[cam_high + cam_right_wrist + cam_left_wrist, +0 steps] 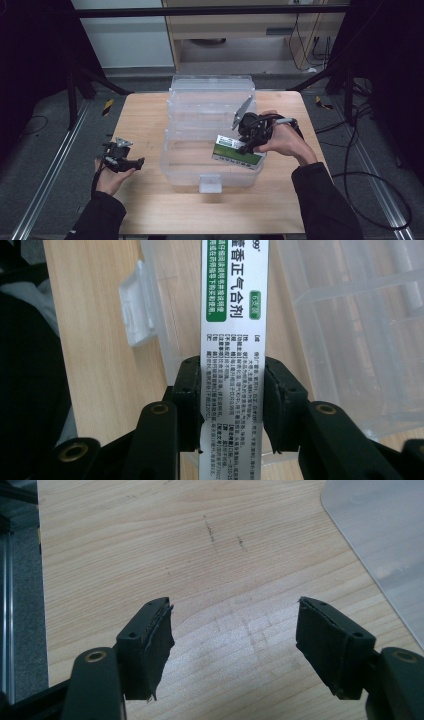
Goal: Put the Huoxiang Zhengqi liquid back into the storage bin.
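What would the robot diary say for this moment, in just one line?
right gripper: shut on medicine box | box: over open clear bin's front right corner | left gripper: open, holding nothing, over wooden table

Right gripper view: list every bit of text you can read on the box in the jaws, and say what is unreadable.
"正气合剂", large black characters, on the white and green box that the right gripper holds.
"6支装", in a small green tag on the box: a likely reading.
White lines on the green panel: too small to read.
Fine black columns between the pads: too small to read.
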`<state>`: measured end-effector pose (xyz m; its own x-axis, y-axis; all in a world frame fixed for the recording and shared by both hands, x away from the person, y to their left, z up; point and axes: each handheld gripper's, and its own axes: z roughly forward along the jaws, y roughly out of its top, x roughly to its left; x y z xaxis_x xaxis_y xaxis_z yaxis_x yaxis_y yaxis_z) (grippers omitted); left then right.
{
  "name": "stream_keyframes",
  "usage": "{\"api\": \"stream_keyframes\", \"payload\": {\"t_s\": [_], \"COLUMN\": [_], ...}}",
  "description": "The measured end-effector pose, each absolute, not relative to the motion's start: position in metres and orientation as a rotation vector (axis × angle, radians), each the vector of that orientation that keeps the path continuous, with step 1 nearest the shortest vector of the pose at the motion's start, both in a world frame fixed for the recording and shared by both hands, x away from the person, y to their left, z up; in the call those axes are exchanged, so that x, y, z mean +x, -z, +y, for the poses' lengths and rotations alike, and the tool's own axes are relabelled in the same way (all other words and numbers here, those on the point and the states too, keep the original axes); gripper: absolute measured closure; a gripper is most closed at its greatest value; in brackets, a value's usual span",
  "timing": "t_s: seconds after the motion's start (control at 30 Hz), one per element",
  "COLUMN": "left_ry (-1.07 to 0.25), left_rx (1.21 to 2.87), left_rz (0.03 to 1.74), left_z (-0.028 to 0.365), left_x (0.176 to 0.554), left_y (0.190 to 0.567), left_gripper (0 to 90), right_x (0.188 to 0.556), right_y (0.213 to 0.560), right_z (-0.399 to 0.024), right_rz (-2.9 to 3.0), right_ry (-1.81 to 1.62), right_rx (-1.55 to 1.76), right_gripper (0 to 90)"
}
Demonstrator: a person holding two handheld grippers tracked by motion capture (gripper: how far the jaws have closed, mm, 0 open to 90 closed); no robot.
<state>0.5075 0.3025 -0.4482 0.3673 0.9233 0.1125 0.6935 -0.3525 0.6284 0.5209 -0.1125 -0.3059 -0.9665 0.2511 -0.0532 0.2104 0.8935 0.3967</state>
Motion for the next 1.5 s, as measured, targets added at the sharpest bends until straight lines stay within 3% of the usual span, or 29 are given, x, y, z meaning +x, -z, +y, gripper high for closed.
{"api": "stream_keyframes", "payload": {"t_s": [1.5], "left_ry": [-0.635], "left_rx": [2.155], "left_rz": [1.401], "left_z": [0.303], "left_x": [0.508], "left_y": [0.450], "left_gripper": [29.9], "right_x": [0.525], "right_y": [0.359], "right_z": [-0.085], "right_rz": [3.058], "right_ry": [-0.318], "right_rx": [0.155], "right_gripper": [63.6]}}
